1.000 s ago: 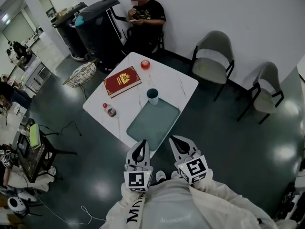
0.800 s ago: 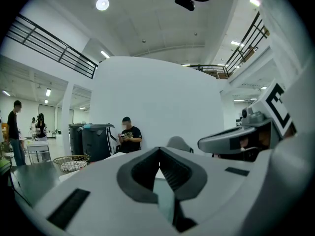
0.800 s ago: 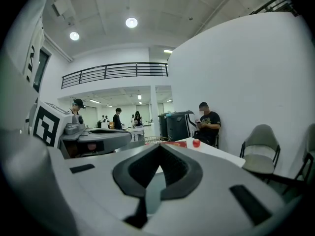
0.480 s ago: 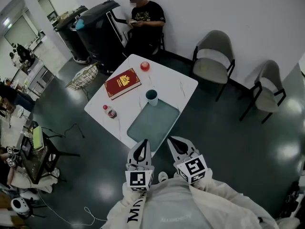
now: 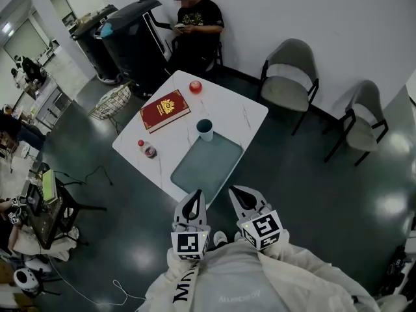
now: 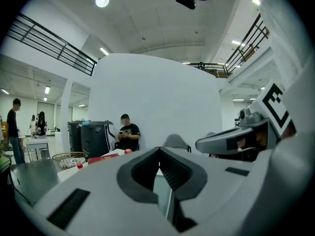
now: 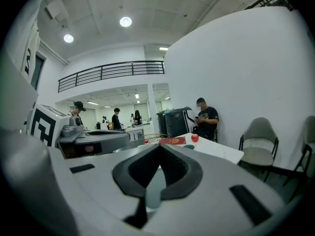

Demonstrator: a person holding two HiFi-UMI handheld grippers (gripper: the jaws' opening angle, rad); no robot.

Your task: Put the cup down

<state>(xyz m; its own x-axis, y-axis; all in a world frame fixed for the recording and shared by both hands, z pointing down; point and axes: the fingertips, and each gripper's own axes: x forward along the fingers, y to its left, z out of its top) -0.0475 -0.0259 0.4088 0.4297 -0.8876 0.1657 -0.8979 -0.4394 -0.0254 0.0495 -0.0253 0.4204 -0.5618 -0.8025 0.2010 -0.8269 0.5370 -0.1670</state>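
Overhead, left gripper: fingers pressed together, nothing between them. Well ahead of them on the white counter, left to right: one small bottle lying down, one red book, one red round thing, one cup. Cup upright, teal, dark inside, paler toward the base. It stands at the far edge of the one grey-green tray, well apart from both grippers. Right gripper: fingers closed on each other, empty. Two grey chairs farther right.
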